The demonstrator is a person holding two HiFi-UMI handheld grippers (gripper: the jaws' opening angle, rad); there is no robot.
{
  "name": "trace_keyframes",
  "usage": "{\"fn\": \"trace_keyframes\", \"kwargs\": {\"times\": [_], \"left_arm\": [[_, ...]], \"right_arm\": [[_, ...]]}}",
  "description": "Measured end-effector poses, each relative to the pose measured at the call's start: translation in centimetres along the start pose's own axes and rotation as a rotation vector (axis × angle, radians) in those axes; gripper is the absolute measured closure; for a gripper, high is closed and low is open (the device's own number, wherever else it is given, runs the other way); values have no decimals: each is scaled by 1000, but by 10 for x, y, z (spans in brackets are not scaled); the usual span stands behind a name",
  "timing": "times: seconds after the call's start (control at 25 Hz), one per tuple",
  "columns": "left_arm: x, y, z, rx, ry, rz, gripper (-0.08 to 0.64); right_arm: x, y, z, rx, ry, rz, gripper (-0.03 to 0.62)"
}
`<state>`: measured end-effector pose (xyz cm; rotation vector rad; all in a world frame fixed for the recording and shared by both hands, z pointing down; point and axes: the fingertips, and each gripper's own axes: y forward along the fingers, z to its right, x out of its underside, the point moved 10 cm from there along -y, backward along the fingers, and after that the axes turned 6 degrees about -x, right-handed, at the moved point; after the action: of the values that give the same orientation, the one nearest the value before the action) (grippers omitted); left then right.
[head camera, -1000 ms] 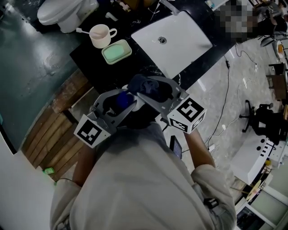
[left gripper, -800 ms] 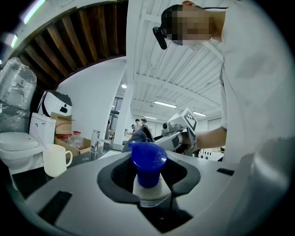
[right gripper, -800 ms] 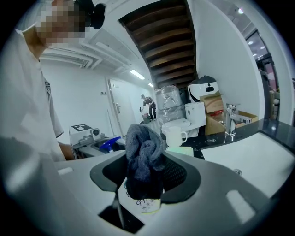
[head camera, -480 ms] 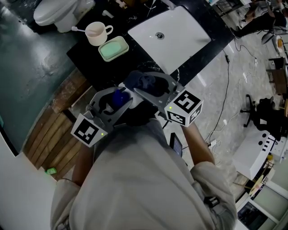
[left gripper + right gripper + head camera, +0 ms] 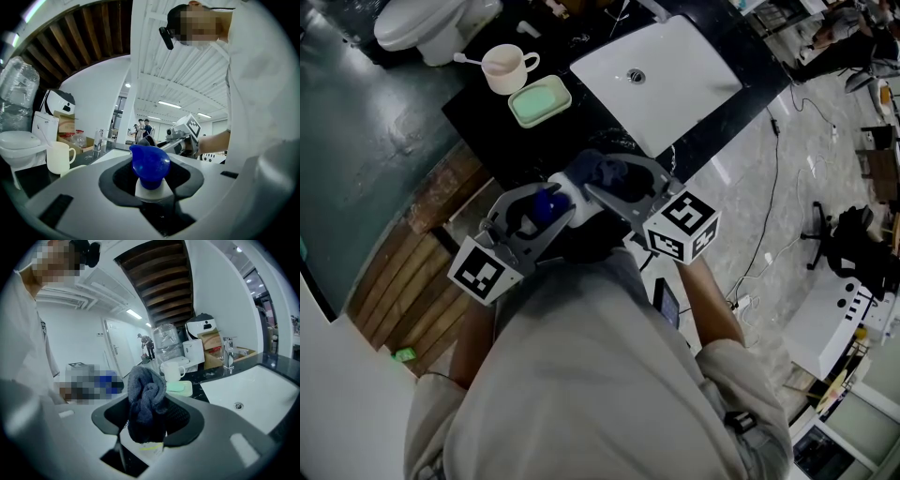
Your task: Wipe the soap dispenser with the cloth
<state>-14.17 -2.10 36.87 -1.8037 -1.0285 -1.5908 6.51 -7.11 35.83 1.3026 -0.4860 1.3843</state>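
Observation:
My left gripper [image 5: 539, 214] is shut on the soap dispenser [image 5: 547, 201], held level in front of the person's chest. In the left gripper view the dispenser's blue pump head [image 5: 150, 163] and white neck stand up between the jaws of the left gripper [image 5: 150, 180]. Just to its right, my right gripper [image 5: 607, 178] is shut on a dark bunched cloth [image 5: 598, 170]. The cloth [image 5: 146, 401] sticks up from the right gripper [image 5: 146, 420] in the right gripper view. Cloth and dispenser are close together; I cannot tell whether they touch.
A black counter [image 5: 525, 141] lies ahead with a white sink [image 5: 661, 66], a cream cup [image 5: 504, 67] and a green soap dish [image 5: 540, 100]. A toilet [image 5: 431, 23] stands at the far left. Wooden slats [image 5: 403, 281] run below the counter's left end.
The right gripper has rolled slightly and sunk a little with the cloth. The left gripper has stayed still with the dispenser.

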Motion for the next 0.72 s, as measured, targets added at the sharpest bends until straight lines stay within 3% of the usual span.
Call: {"fn": "trace_keyframes", "kwargs": {"times": [0.72], "left_arm": [[4,2,-1,-5,-8,-10,422]], "right_arm": [[17,-6,14,51,13,-40,407]]}}
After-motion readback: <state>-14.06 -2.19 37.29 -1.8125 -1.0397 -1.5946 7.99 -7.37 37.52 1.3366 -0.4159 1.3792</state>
